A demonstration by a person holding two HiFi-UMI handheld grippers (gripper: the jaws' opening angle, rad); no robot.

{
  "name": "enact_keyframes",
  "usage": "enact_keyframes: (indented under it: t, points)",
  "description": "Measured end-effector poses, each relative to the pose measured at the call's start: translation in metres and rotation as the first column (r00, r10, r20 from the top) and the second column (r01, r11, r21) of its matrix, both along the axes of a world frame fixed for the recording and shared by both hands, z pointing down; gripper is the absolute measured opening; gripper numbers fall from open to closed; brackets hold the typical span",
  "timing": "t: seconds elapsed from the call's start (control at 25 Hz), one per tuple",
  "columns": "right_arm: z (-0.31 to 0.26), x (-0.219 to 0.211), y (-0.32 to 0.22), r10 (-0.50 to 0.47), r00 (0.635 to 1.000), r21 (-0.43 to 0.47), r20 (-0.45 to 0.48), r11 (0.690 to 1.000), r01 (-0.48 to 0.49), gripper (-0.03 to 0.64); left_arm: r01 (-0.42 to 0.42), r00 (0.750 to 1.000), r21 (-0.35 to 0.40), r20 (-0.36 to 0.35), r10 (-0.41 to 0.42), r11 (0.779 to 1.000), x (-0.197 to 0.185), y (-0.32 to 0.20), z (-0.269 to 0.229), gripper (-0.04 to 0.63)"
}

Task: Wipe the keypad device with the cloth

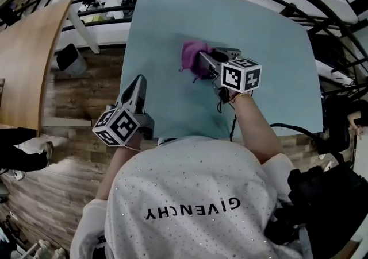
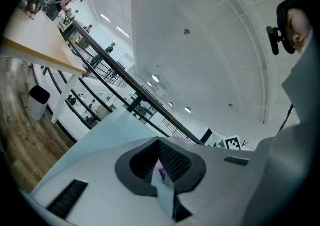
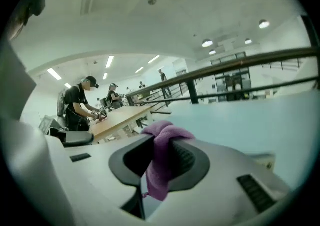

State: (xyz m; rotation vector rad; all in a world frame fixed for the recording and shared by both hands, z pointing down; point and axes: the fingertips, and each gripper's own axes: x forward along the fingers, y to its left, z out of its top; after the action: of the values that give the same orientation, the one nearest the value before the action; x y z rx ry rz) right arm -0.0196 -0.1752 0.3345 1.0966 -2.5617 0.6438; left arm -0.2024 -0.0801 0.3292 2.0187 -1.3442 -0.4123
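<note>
Purple cloth [image 3: 161, 162] is pinched between the jaws of my right gripper [image 3: 160, 156]. The dark pads are closed on it, a fold bunches up over their top edge, and a loose end hangs down below them. From the head view that right gripper [image 1: 202, 58] reaches out over the pale blue surface [image 1: 167, 16], with the cloth [image 1: 193, 55] bundled at its tip and resting on the surface. The keypad device [image 1: 229, 53] shows only as a small grey shape just beside the cloth, on its right. My gripper partly covers it, so I cannot tell whether the cloth touches it.

My left gripper [image 2: 163, 171] has its jaws drawn together with nothing between them. Only a thin slit is left, and through it I see a sliver of blue surface and a speck of purple. In the head view the left gripper [image 1: 138, 82] sits at the near left edge of the surface, well apart from the cloth, and points away from me. Wooden floor [image 1: 75, 88] lies to the left of the surface.
</note>
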Motion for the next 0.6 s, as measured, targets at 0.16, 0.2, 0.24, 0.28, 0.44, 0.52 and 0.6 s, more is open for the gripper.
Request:
enact_keyframes:
  t: [0.16, 0.2, 0.24, 0.28, 0.44, 0.52, 0.6]
  points:
    - [-0.055, 0.014, -0.045, -0.044, 0.99, 0.177, -0.135, 0.982, 0.068, 0.072, 0.124, 0.992, 0.017, 0.008, -0.124, 0.992, -0.019, 0.018, -0.016, 0.0]
    - [-0.055, 0.02, -0.055, -0.048, 0.985, 0.172, -0.167, 0.982, 0.077, 0.072, 0.144, 0.989, 0.028, 0.009, -0.145, 0.989, -0.018, 0.023, -0.022, 0.0]
    - [-0.049, 0.027, -0.063, -0.05, 0.979, 0.15, -0.195, 0.985, 0.08, 0.072, 0.161, 0.987, 0.036, 0.009, -0.161, 0.986, -0.015, 0.028, -0.027, 0.0]
    - [-0.039, 0.034, -0.068, -0.056, 0.973, 0.119, -0.222, 0.989, 0.085, 0.073, 0.176, 0.984, 0.04, 0.007, -0.176, 0.984, -0.009, 0.033, -0.03, 0.0]
    - [0.019, 0.044, -0.065, -0.165, 0.938, 0.01, -0.304, 0.984, 0.177, 0.072, 0.24, 0.971, 0.014, 0.024, -0.24, 0.971, 0.02, 0.061, -0.032, 0.0]
    - [0.031, 0.049, -0.064, -0.197, 0.918, 0.019, -0.343, 0.976, 0.217, 0.074, 0.261, 0.965, 0.0, 0.036, -0.26, 0.965, 0.033, 0.068, -0.028, 0.0]
    - [0.032, 0.056, -0.065, -0.206, 0.91, 0.049, -0.359, 0.97, 0.239, 0.074, 0.276, 0.96, -0.018, 0.044, -0.275, 0.961, 0.045, 0.075, -0.023, 0.0]
